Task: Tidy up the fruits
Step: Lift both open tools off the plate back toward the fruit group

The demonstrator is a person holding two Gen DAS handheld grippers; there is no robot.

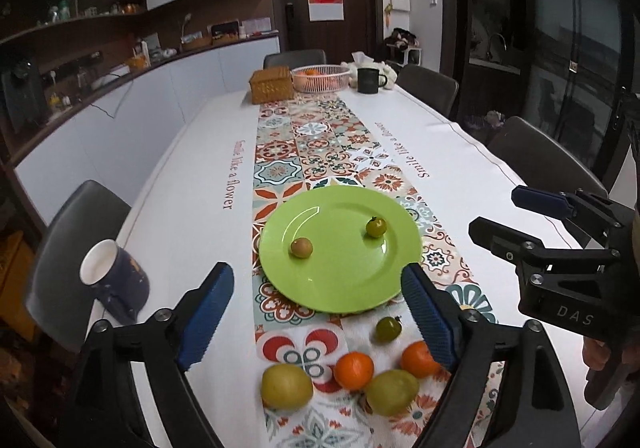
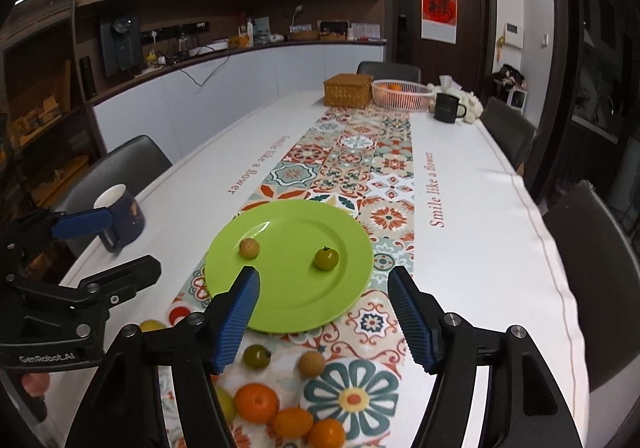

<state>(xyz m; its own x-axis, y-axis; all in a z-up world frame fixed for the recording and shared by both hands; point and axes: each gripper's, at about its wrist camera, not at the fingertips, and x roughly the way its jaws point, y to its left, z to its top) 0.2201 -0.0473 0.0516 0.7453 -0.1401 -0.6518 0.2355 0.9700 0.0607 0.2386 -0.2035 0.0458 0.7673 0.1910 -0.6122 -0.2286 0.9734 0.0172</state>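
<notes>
Left gripper [image 1: 316, 308]: jaws apart, nothing between them.
Right gripper [image 2: 324, 312]: jaws apart, holding nothing.
Plate [image 1: 320, 288]: on the desk [image 1: 460, 152], just ahead of both grippers, carrying a green tomato [image 1: 376, 227] and a small brown fruit [image 1: 301, 247].
Oranges [image 1: 354, 370]: loose, just below the left gripper.
</notes>
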